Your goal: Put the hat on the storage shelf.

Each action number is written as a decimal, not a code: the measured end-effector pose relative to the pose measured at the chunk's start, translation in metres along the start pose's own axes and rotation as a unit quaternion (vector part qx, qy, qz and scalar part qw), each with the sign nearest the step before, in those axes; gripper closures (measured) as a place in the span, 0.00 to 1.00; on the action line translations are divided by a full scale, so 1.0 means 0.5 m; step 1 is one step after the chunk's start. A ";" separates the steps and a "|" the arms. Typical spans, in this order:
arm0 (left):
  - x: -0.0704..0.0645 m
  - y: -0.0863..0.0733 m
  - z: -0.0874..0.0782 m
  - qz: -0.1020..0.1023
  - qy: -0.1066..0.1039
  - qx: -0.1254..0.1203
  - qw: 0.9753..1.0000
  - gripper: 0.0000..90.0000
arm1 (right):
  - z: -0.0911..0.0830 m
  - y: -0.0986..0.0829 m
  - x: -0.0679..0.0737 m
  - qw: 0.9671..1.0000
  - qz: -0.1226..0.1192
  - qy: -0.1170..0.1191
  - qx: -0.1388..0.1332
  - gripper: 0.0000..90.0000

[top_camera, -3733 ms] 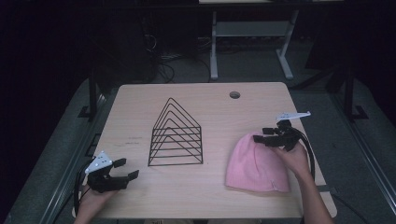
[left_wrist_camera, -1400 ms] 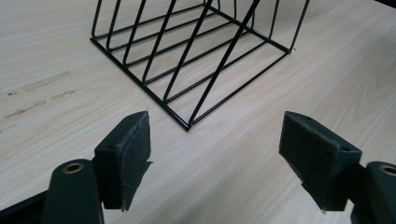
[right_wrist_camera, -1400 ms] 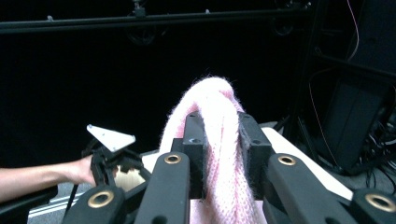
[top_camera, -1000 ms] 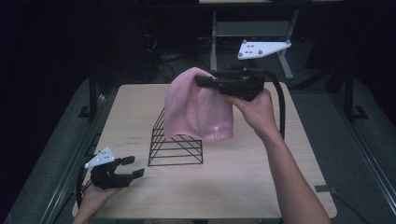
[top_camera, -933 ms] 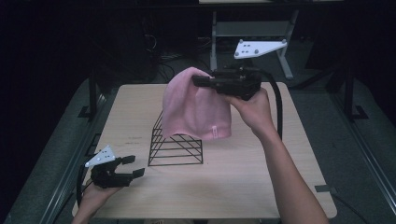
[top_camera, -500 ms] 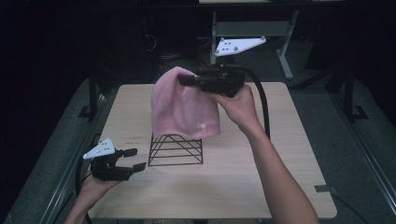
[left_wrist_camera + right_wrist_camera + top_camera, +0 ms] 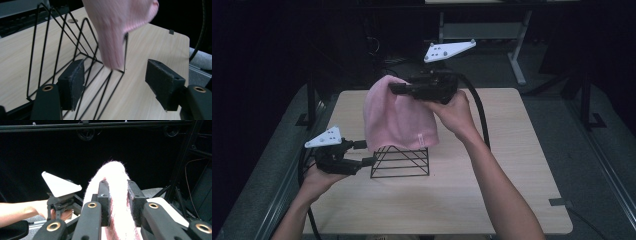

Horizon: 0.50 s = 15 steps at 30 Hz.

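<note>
A pink knit beanie (image 7: pixel 398 118) hangs in the air over the black wire rack (image 7: pixel 401 161), its lower edge draped over the rack's top. My right gripper (image 7: pixel 393 89) is shut on the beanie's crown, and the knit (image 7: pixel 117 195) is squeezed between its jaws. My left gripper (image 7: pixel 368 153) stands open just left of the rack's near end. In the left gripper view the rack's wires (image 7: pixel 82 52) and the beanie's hem (image 7: pixel 117 32) lie beyond its pads (image 7: pixel 72 82), with nothing between them.
The wooden table (image 7: pixel 512 165) has a round cable hole (image 7: pixel 71 21) at its back edge. A white desk frame (image 7: pixel 517 55) stands on the floor behind the table. A dark metal stand (image 7: pixel 185 165) rises at the right gripper view's right side.
My right gripper has carried the beanie from the table's right side up and leftward over the rack, lowering it onto the top. My left gripper has moved right, up to the rack.
</note>
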<state>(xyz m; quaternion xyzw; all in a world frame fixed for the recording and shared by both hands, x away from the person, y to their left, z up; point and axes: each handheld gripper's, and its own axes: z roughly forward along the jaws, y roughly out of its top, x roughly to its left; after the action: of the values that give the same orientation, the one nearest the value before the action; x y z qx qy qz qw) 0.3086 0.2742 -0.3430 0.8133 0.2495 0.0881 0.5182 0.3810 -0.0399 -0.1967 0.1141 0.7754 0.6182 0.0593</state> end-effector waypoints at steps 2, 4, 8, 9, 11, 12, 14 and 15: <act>0.007 0.004 0.004 -0.004 -0.004 -0.001 1.000 0.44 | 0.004 -0.002 -0.003 1.000 0.002 0.003 0.000 0.84; 0.013 0.007 0.008 -0.009 -0.008 -0.002 1.000 0.53 | 0.008 -0.004 -0.009 1.000 0.005 0.005 0.000 0.84; 0.018 0.009 0.015 0.001 -0.005 0.000 1.000 0.72 | 0.015 -0.007 -0.017 1.000 0.005 0.009 0.001 0.84; 0.017 0.009 0.016 0.008 -0.003 0.001 1.000 0.77 | 0.016 -0.009 -0.018 1.000 0.006 0.012 0.000 0.84; 0.014 0.007 0.017 0.024 0.004 0.007 1.000 0.86 | 0.019 -0.011 -0.018 1.000 0.007 0.014 0.000 0.84; 0.011 0.005 0.018 0.027 0.006 0.008 1.000 0.88 | 0.020 -0.012 -0.018 1.000 0.006 0.017 0.001 0.84; 0.010 0.002 0.019 0.030 0.009 0.010 0.999 0.89 | 0.022 -0.014 -0.017 1.000 0.006 0.020 0.001 0.84; 0.009 -0.005 0.020 0.031 0.014 0.011 0.999 0.90 | 0.026 -0.018 -0.013 1.000 0.004 0.025 0.003 0.84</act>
<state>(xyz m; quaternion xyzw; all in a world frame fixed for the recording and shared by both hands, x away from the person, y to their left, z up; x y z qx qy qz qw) 0.3159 0.2692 -0.3500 0.8250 0.2326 0.1123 0.5027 0.3893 -0.0311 -0.2087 0.1020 0.7777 0.6191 0.0372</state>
